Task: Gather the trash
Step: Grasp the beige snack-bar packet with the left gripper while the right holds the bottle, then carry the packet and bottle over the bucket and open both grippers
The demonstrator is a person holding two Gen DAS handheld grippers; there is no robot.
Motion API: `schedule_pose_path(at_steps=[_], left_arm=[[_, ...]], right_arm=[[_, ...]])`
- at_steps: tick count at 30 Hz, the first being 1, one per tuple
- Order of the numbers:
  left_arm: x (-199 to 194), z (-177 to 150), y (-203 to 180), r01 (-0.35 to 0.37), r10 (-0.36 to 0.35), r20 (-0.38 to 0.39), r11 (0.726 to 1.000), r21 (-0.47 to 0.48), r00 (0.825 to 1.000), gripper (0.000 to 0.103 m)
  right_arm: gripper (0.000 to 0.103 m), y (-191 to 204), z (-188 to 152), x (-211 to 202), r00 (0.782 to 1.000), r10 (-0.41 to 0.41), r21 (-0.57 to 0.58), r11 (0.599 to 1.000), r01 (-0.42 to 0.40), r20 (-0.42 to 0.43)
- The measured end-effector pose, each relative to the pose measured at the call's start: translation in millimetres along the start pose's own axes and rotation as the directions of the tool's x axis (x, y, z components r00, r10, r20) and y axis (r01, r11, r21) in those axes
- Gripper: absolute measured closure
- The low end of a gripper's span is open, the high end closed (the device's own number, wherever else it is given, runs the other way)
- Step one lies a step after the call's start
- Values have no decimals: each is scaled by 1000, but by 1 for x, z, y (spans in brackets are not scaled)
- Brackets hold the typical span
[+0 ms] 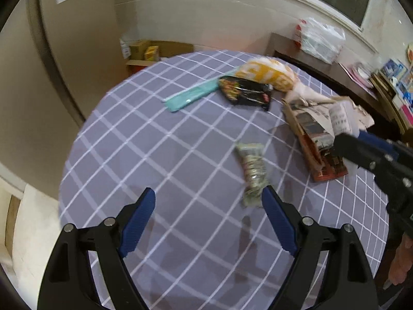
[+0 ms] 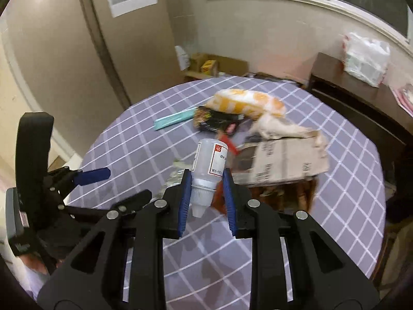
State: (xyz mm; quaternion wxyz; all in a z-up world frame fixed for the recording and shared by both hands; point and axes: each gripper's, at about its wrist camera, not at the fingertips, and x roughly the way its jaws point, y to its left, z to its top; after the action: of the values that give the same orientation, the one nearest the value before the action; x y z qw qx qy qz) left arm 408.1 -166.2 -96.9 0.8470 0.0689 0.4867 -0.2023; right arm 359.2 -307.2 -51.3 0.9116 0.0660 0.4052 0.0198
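Note:
My right gripper (image 2: 207, 175) is shut on a small white plastic bottle (image 2: 210, 160) with a red-edged label, held cap-down above the round checked table (image 2: 129, 142). My left gripper (image 1: 209, 193) hangs open over the cloth with nothing between its fingers. A crumpled silver-green wrapper (image 1: 251, 170) lies just beyond its right fingertip. Farther back lie a teal wrapper (image 1: 188, 98), a black snack packet (image 1: 245, 91) and a yellow-and-white bag (image 1: 268, 73). A torn cardboard box (image 1: 317, 129) lies to the right, with the right gripper's body (image 1: 374, 160) over its near end.
Boxes (image 1: 155, 51) stand on the floor behind the table. A dark wooden sideboard (image 2: 335, 77) at the back right carries a white plastic bag (image 2: 366, 56). Books (image 1: 397, 77) crowd the far right. A person's hand (image 1: 400, 266) shows at the right edge.

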Motion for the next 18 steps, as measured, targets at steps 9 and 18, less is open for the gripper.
schedule_pose_path(at_steps=[9,18], left_arm=[[21,3,-22,-41,40,8,996,83,999,76],[-5,-12,4,-25,24,24,998,53,999,77]], right_arm=[[78,-10,-9,11,999,-11,16,1000,12,-53],[78,17,-12,10,997,47,-19,999,-48,-54]])
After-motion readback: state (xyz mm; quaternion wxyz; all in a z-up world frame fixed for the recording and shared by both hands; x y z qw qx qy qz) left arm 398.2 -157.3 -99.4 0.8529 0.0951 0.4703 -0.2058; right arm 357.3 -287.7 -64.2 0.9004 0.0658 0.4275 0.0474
